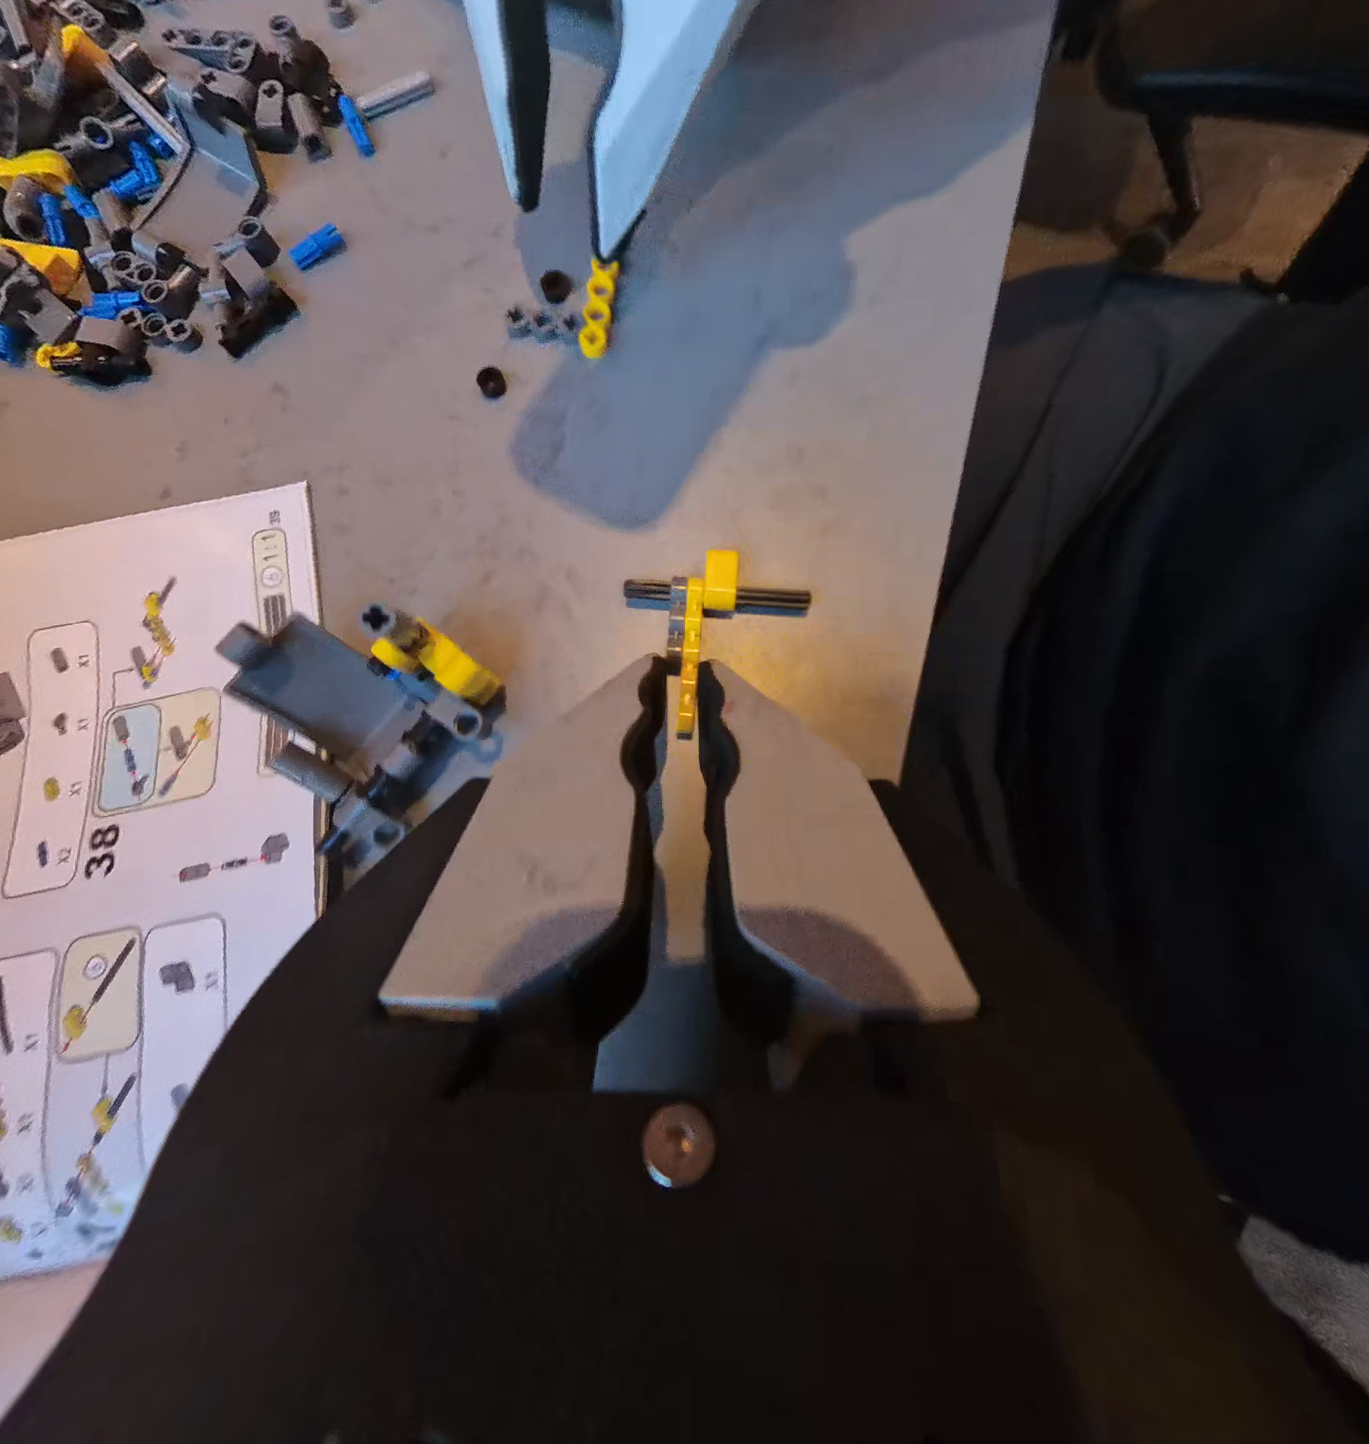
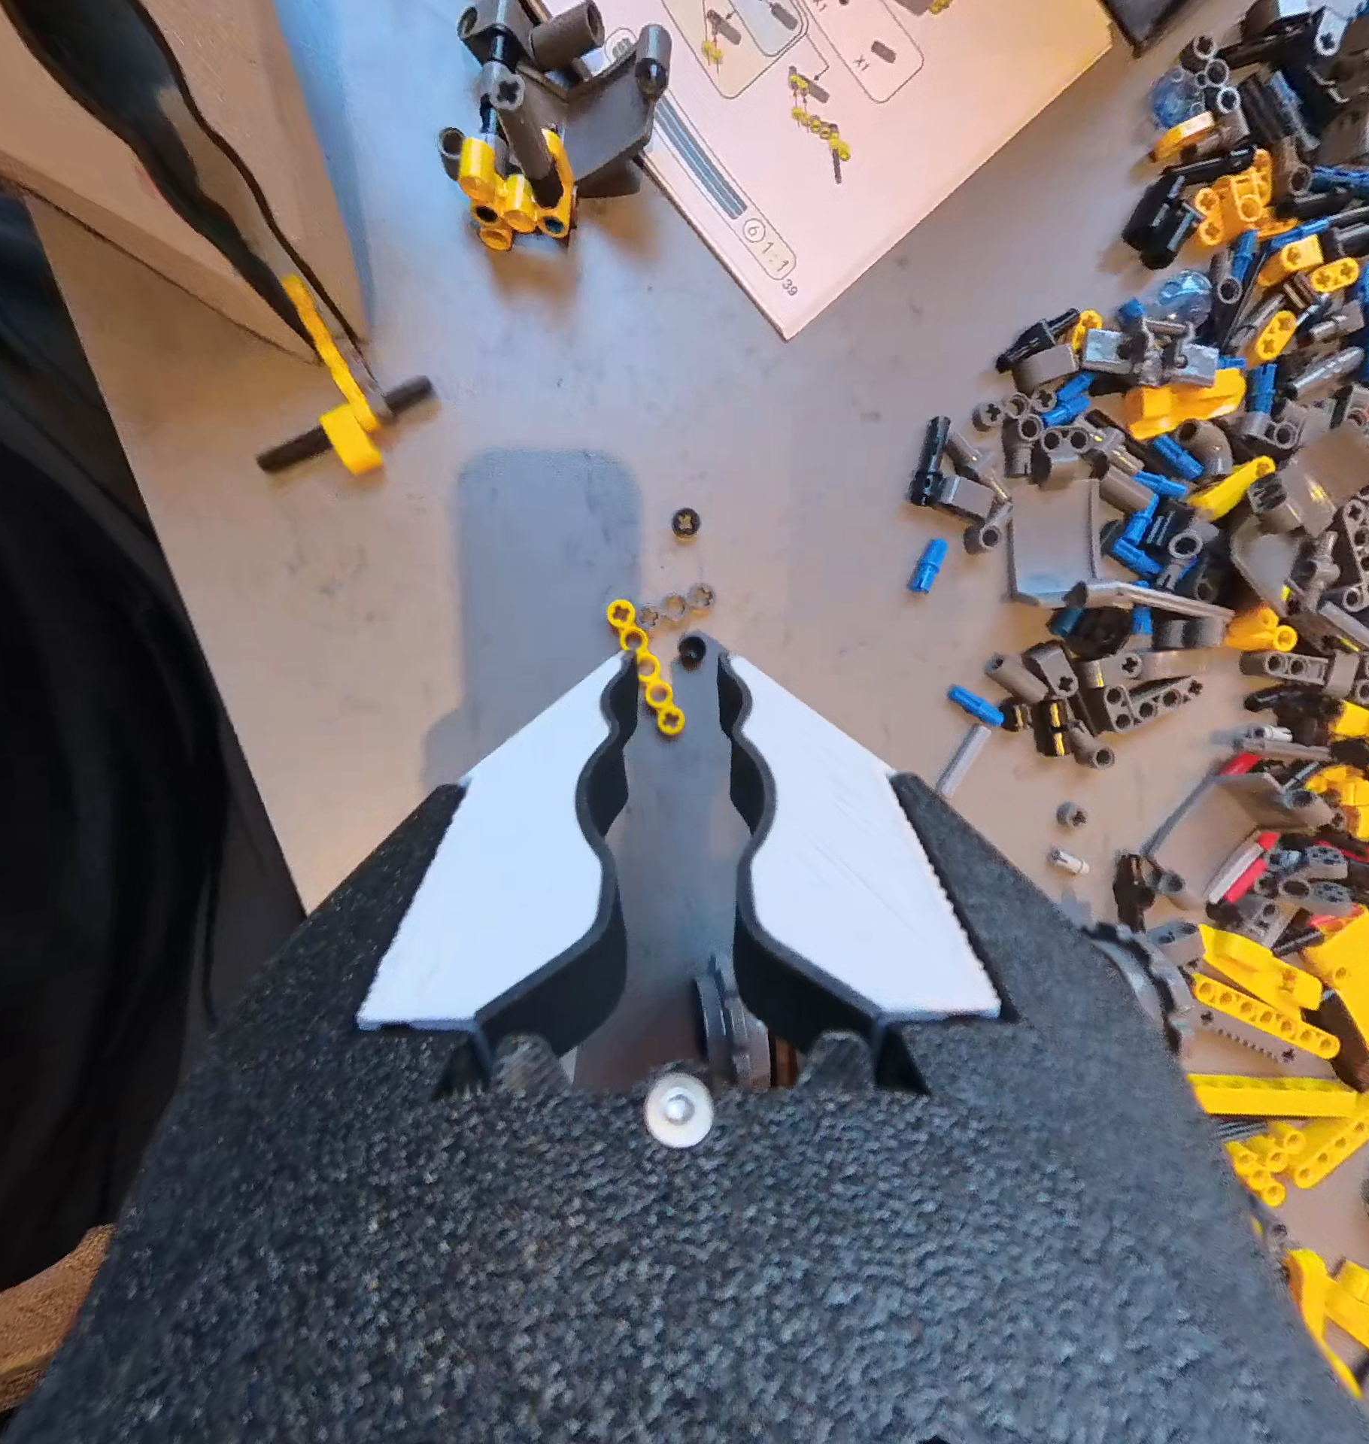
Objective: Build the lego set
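Observation:
My left gripper [image 1: 685, 673] is shut on a thin yellow beam [image 1: 689, 688] and holds it upright above the table. A black axle [image 1: 775, 598] with a yellow connector [image 1: 720, 582] crosses the beam's far end. This gripper also shows in the right wrist view [image 2: 341, 348]. My right gripper [image 2: 673, 660] is open and low over the table. Its fingers stand either side of a second thin yellow beam [image 2: 646, 676] lying flat. A small black bush [image 2: 693, 648] lies between the tips. The right gripper also shows in the left wrist view [image 1: 568, 219].
A thin grey beam [image 2: 675, 605] and another black bush [image 2: 686, 522] lie just beyond. A grey-and-yellow sub-assembly [image 2: 541, 117] rests by an open instruction booklet [image 2: 861, 156]. A big pile of loose parts [image 2: 1213, 547] fills the right. The table edge [image 1: 978, 469] is close by. Spacing between my two grippers at the tips: around 12 centimeters.

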`<state>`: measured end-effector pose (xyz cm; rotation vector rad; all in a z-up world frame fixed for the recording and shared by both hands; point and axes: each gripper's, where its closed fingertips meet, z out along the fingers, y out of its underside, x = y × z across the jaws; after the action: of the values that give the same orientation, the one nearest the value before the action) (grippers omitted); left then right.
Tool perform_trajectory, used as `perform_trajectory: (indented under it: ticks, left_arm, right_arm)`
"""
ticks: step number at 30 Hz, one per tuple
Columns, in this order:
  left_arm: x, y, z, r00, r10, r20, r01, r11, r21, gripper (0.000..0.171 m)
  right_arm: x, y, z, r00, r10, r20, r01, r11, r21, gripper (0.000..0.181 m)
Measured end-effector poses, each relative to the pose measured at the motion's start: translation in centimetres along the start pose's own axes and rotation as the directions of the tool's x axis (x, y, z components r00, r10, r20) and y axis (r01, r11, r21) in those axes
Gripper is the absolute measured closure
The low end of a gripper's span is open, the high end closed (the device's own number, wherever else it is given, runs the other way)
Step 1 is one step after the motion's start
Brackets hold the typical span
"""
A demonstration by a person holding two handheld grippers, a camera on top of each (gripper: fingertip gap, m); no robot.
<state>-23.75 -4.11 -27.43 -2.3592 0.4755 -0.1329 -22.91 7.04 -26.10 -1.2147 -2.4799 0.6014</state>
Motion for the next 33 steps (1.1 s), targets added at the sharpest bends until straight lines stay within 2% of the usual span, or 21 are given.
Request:
perform_trajectory:
  ticks: [5, 10, 16, 19, 25, 27, 29, 33]
  left_arm:
    - [1.0, 2.4, -2.3, 0.998, -0.008, -0.059, 0.010, 0.999, 0.035, 0.165]
    - [0.5, 3.9, -3.7, 1.000, -0.006, 0.005, 0.006, 0.998, 0.061, 0.166]
    - [0.0, 3.8, -3.6, 0.995, 0.084, 0.060, -0.087, 0.994, 0.060, 0.165]
    - [-0.3, 3.4, -3.4, 0.985, 0.155, 0.077, -0.160, 0.985, 0.061, 0.165]
    - [-0.6, 2.9, -2.9, 0.955, 0.288, 0.065, -0.292, 0.954, 0.062, 0.165]
    - [-0.9, 2.8, -2.9, 0.959, 0.272, 0.075, -0.276, 0.960, 0.056, 0.163]
    - [-1.0, 2.9, -3.2, 0.972, 0.224, 0.077, -0.228, 0.972, 0.057, 0.153]
    - [-0.7, 3.0, -4.4, 0.988, 0.123, 0.088, -0.132, 0.986, 0.104, 0.148]
  right_arm:
    - [-0.2, -0.1, -0.3, 1.000, 0.011, 0.008, -0.011, 1.000, 0.012, 0.163]
    - [0.7, 0.8, -0.4, 0.998, 0.056, 0.025, -0.055, 0.998, -0.022, 0.162]
    - [1.4, 0.5, -0.5, 0.997, 0.062, 0.047, -0.061, 0.998, -0.027, 0.162]
    - [1.2, 0.5, -0.4, 0.996, 0.028, 0.080, -0.025, 0.999, -0.032, 0.172]
    - [0.7, 0.4, 0.0, 0.993, -0.011, 0.114, 0.015, 0.999, -0.034, 0.168]
    - [0.6, 0.6, 0.1, 0.994, -0.012, 0.108, 0.017, 0.999, -0.041, 0.168]
    - [0.5, 0.8, 0.2, 0.994, -0.011, 0.105, 0.015, 0.999, -0.040, 0.168]
    - [0.6, 1.0, 0.2, 0.995, -0.010, 0.102, 0.013, 0.999, -0.032, 0.168]
